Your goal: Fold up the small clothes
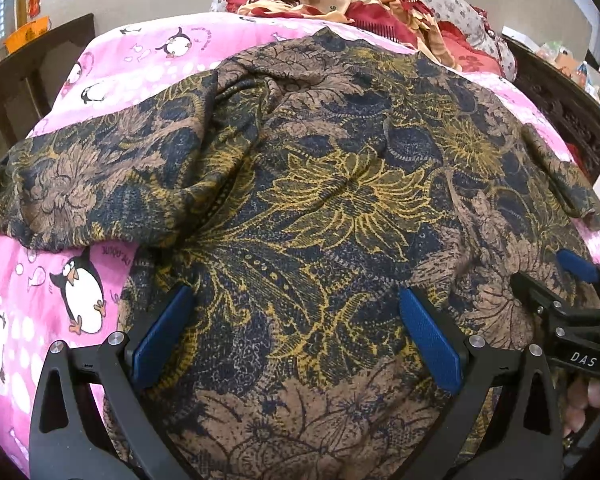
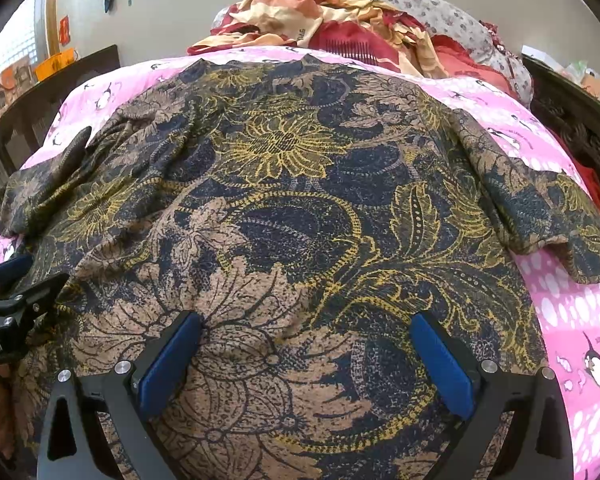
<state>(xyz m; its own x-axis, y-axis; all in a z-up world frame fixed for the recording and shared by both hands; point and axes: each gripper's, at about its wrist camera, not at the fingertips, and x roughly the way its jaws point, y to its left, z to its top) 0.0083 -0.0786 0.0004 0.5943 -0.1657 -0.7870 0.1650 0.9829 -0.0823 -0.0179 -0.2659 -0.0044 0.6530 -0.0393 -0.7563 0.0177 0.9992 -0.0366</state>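
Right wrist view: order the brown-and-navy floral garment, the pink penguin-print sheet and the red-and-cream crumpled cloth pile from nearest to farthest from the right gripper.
1. Brown-and-navy floral garment: directly under and ahead of the open right gripper.
2. Pink penguin-print sheet: beneath the garment, showing at right and left.
3. Red-and-cream crumpled cloth pile: at the far end of the bed.

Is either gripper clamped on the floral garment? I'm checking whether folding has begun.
No: both the left gripper and right gripper hover wide open above the floral garment.
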